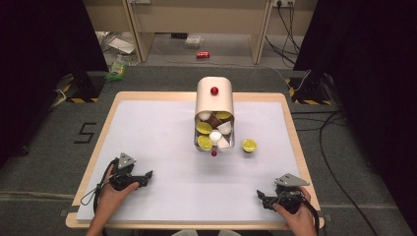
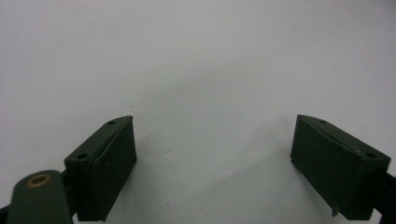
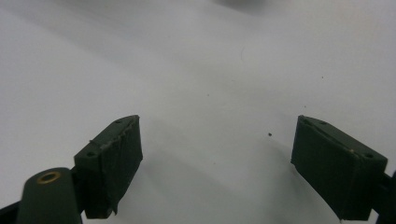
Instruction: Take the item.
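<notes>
We see the container point(image 1: 214, 101) lying on its side at the middle of the table's point(image 1: 162, 98) far edge, mouth toward us, with cups point(image 1: 215, 130) inside. One capsule point(image 1: 249, 145) lies just right of its mouth. The left gripper point(image 1: 142, 178) and right gripper point(image 1: 265, 199) sit near the near corners.
</notes>
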